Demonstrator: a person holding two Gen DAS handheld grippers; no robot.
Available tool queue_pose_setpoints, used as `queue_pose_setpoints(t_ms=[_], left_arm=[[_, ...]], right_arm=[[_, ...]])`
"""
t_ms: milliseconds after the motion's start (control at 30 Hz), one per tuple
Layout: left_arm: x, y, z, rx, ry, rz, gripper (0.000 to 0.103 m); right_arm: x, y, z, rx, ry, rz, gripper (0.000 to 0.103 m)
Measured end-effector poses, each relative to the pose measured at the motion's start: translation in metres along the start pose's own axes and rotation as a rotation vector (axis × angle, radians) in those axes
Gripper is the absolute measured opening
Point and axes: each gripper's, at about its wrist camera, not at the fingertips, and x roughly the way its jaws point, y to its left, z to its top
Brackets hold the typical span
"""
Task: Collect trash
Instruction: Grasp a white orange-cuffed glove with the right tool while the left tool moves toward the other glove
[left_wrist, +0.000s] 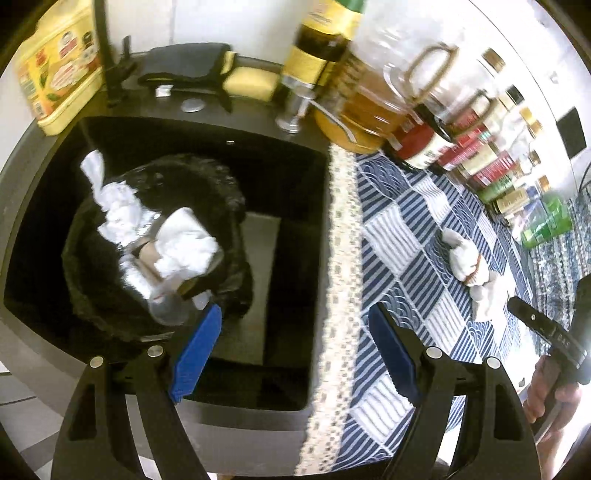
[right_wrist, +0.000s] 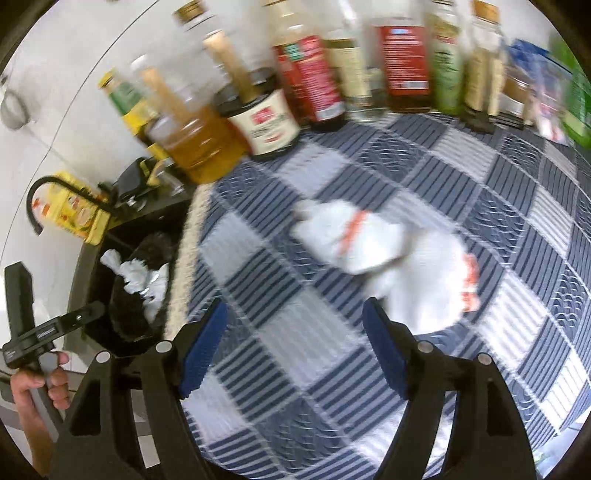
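Note:
A black trash bag sits in the dark sink, holding crumpled white paper, foil and a clear cup. My left gripper is open and empty, above the sink's right side, beside the bag. Crumpled white tissue with orange marks lies on the blue checked tablecloth. In the right wrist view the tissue lies just ahead and right of my open, empty right gripper. The bag shows at the left there.
A row of bottles and jars lines the back of the cloth. A large oil jug, a yellow tin, a black faucet and a sponge stand behind the sink. A lace cloth edge borders the sink.

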Motion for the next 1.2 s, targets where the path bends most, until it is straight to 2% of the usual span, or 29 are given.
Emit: queue_pose_setpoints(t_ms=[333, 400, 500, 700, 1200], left_arm=[[0.009, -0.054, -0.005, 0.051, -0.014, 0.01, 0.08], [0.016, -0.063, -0.008, 0.05, 0.001, 0.019, 0.079], [0.022, -0.075, -0.013, 0.063, 0.009, 0.031, 0.079], [0.028, -0.097, -0.02, 0.061, 0.016, 0.038, 0.079], [0.046, -0.146, -0.028, 0.088, 0.034, 0.067, 0.08]], right_arm=[[0.004, -0.078, 0.004, 0.042, -0.024, -0.062, 0.074], [0.014, -0.092, 0.006, 0.044, -0.008, -0.068, 0.062], [0.027, -0.101, 0.008, 0.028, 0.005, -0.072, 0.056], [0.039, -0.11, 0.003, -0.017, 0.018, -0.061, 0.04], [0.034, -0.112, 0.002, -0.109, 0.006, -0.009, 0.026]])
